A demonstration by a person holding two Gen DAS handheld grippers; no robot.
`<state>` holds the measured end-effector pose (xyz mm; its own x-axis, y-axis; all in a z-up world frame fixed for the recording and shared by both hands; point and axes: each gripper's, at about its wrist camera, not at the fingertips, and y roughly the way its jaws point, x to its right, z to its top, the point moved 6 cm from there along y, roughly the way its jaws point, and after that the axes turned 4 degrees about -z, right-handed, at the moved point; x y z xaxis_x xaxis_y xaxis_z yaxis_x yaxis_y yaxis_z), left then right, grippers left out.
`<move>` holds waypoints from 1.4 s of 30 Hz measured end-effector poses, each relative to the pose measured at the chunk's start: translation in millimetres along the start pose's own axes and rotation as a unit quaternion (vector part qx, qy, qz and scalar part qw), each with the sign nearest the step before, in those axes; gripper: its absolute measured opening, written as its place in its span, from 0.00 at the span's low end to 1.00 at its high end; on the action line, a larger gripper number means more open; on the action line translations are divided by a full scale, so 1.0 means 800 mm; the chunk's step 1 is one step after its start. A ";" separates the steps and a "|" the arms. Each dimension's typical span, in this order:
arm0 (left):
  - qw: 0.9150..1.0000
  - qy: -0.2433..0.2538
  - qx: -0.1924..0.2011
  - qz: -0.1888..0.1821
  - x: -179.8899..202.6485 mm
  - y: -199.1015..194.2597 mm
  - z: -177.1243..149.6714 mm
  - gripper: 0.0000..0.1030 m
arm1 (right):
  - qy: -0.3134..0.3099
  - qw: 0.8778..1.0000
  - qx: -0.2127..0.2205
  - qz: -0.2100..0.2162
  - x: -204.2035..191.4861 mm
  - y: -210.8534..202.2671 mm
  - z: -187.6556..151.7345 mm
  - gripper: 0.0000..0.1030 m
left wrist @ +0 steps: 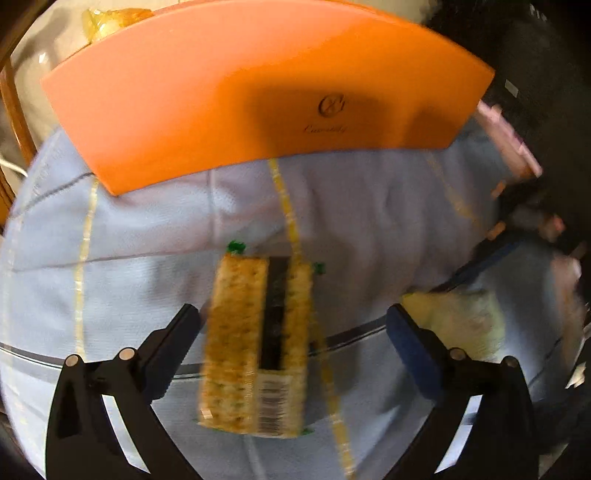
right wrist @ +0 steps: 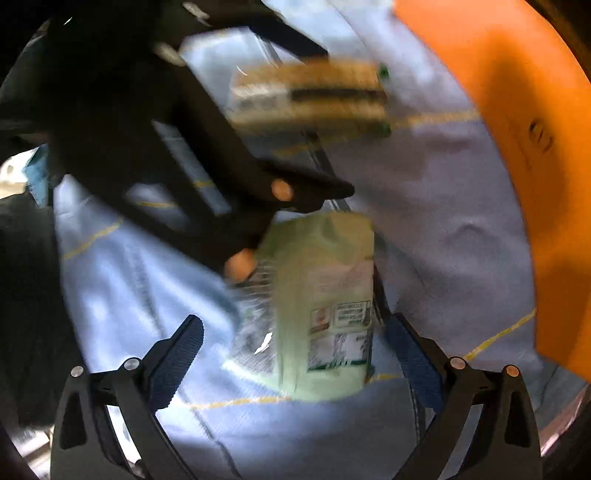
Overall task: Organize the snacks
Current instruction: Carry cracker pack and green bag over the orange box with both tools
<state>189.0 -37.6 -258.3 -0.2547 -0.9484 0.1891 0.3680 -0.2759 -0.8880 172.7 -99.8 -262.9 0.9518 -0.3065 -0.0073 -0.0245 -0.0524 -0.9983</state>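
A clear pack of brown crackers (left wrist: 255, 343) with a barcode lies on the light blue cloth (left wrist: 147, 236), between the wide-open fingers of my left gripper (left wrist: 291, 317); neither finger touches it. It also shows in the right wrist view (right wrist: 310, 96), blurred, beyond the left gripper's black frame (right wrist: 207, 147). A pale green snack pouch (right wrist: 325, 306) lies on the cloth between the open fingers of my right gripper (right wrist: 291, 328), apart from both pads. The pouch shows at the right in the left wrist view (left wrist: 458, 317).
A large orange box (left wrist: 258, 88) stands at the far side of the cloth; it fills the right edge of the right wrist view (right wrist: 517, 147). A yellow wrapped item (left wrist: 107, 18) shows behind it. A pink object (left wrist: 506, 140) lies at the right.
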 end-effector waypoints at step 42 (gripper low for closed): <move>0.998 -0.007 -0.055 0.039 -0.067 -0.148 0.282 0.45 | 0.609 0.785 0.104 -0.039 0.239 -0.266 -0.027 0.32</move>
<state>360.5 10.6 -68.5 -0.2158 -0.9686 0.1237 0.2846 -0.1836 -0.9409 353.1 -168.0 -50.6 -0.0535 -0.9985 -0.0121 0.1907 0.0017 -0.9816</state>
